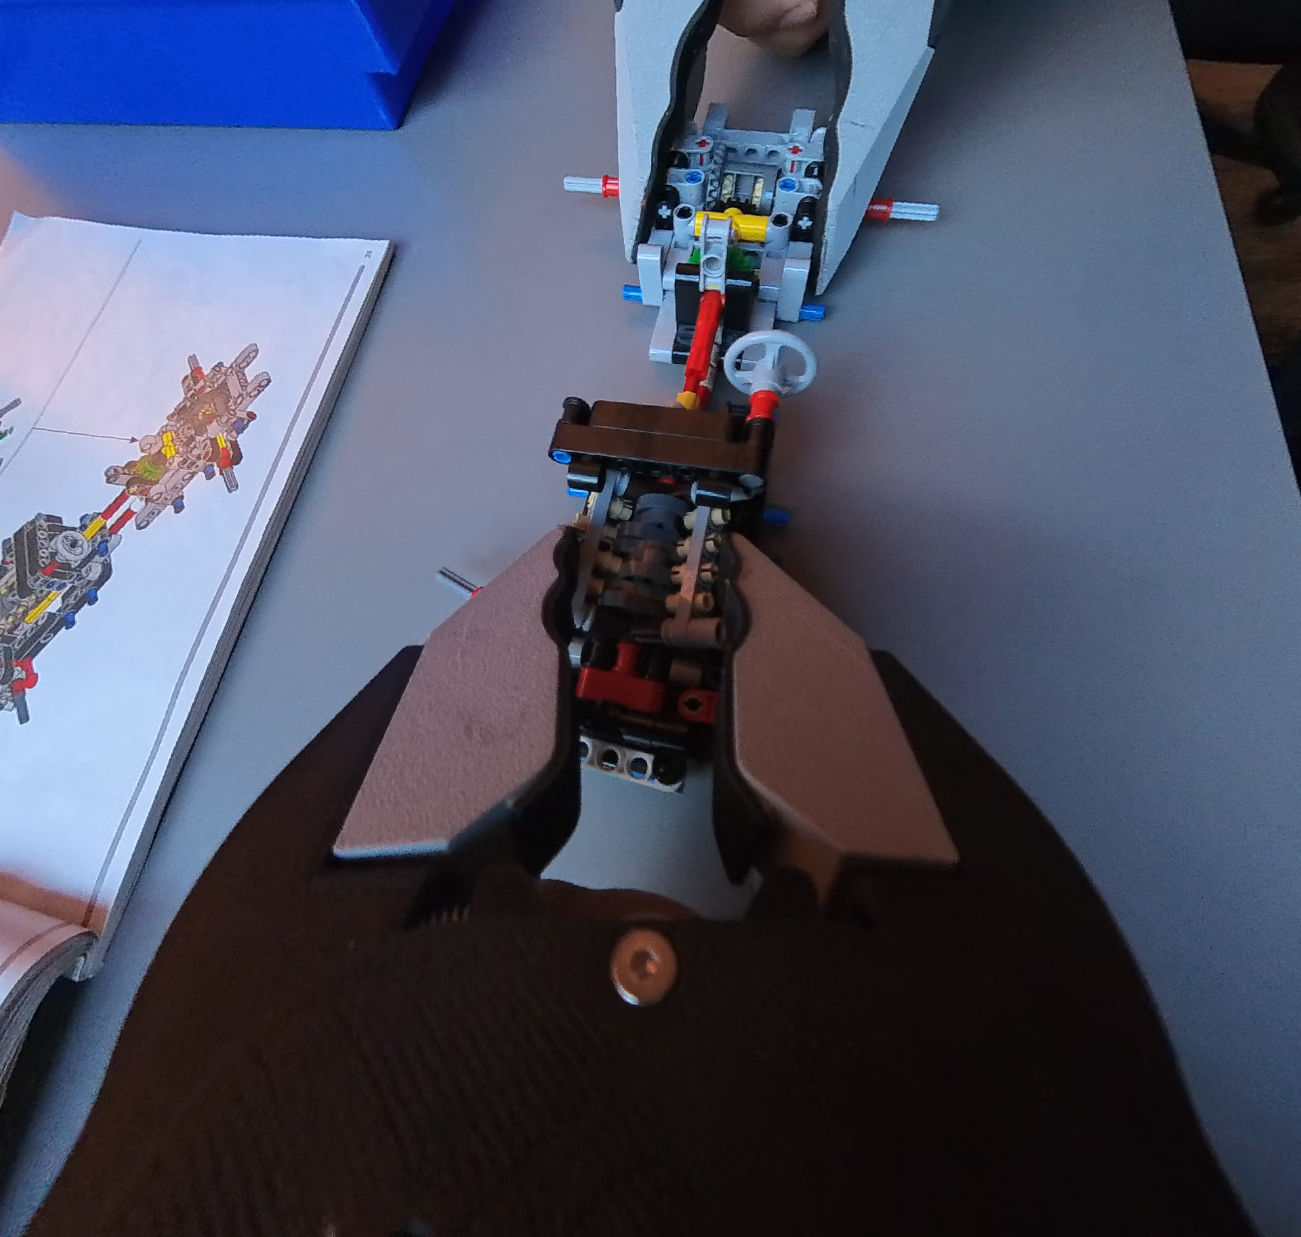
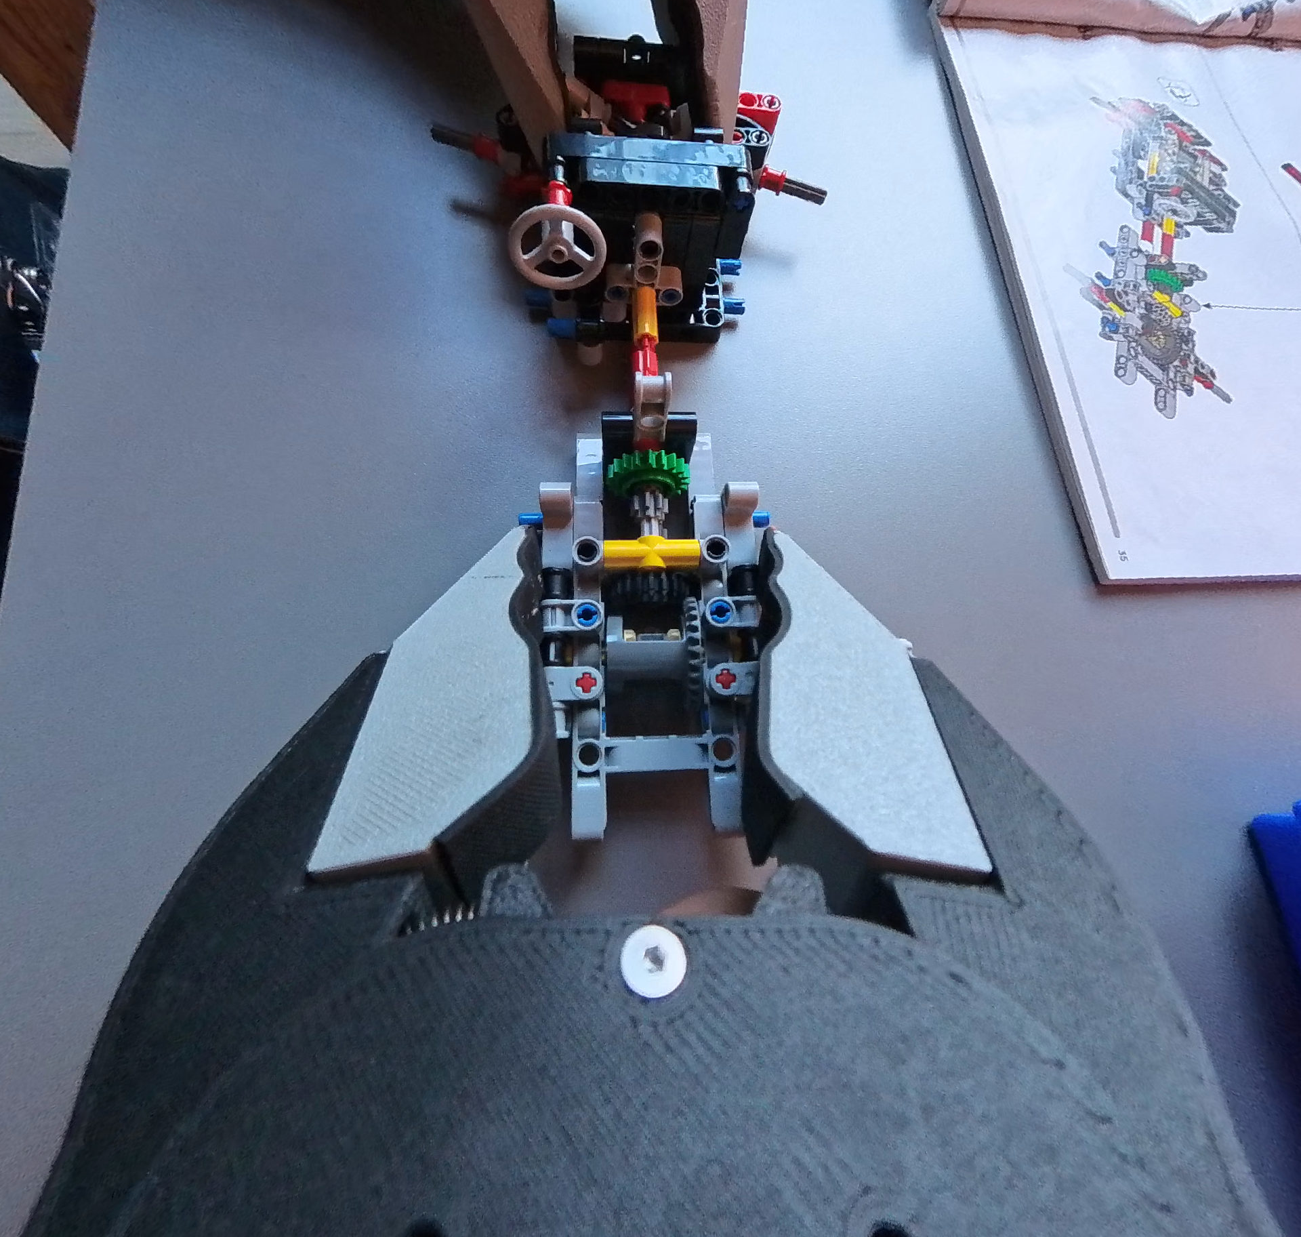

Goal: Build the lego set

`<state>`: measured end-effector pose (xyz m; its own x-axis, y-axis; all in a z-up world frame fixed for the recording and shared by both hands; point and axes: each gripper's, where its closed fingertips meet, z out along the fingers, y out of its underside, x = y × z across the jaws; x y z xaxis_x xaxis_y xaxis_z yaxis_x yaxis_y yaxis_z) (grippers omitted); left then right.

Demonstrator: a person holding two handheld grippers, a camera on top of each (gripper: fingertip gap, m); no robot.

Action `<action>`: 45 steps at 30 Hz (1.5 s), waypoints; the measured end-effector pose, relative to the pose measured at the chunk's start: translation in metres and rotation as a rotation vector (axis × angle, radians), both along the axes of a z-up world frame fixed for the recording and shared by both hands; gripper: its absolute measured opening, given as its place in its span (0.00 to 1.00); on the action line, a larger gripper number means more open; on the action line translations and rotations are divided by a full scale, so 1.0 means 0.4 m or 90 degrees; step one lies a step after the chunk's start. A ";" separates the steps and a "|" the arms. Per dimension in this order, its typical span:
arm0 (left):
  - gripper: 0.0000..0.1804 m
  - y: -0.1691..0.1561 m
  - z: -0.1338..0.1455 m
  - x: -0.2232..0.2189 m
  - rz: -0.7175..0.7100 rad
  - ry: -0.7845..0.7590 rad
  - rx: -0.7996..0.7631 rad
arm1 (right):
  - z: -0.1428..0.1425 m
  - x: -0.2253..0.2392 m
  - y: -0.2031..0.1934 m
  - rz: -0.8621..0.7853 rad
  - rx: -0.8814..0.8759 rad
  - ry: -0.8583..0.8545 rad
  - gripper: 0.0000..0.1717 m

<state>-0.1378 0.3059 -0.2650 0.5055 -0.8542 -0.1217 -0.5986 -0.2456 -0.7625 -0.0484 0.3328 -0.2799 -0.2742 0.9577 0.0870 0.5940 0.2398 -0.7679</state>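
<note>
I seem to be at a hobby desk: grey tabletop (image 1: 985, 499), open building-instruction booklet (image 1: 176, 499) left of my left tongs, blue plastic bin (image 1: 211, 27) beyond it.

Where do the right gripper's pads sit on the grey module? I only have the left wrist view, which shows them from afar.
Observer: The right gripper presses its pads on both side frames of the grey module, level with the blue pins.
Operator: What's ahead of the yellow bar?
Observer: A whole green gear, just past the yellow bar.
Operator: And the black module's hidden face?
Observer: A tan beam stands upright on the black module.
</note>
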 end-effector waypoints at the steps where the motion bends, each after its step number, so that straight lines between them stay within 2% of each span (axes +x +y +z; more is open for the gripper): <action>1: 0.21 0.000 0.000 0.000 0.003 0.000 0.001 | 0.000 0.000 0.000 0.000 -0.001 0.000 0.35; 10: 0.21 -0.001 0.000 0.004 -0.025 0.018 0.029 | -0.002 0.004 0.001 0.014 -0.008 -0.022 0.35; 15: 0.21 -0.001 0.004 0.003 -0.009 0.023 0.069 | 0.001 0.003 0.002 0.001 -0.077 -0.026 0.35; 24: 0.21 -0.005 0.009 0.002 -0.011 0.001 0.084 | -0.004 0.003 0.003 0.017 0.005 -0.049 0.35; 30: 0.21 -0.002 0.013 0.004 -0.019 -0.024 0.080 | 0.003 0.003 0.004 0.023 -0.059 -0.008 0.35; 45: 0.21 0.007 0.005 0.017 -0.014 -0.007 0.058 | 0.000 0.008 0.008 0.024 -0.021 -0.013 0.34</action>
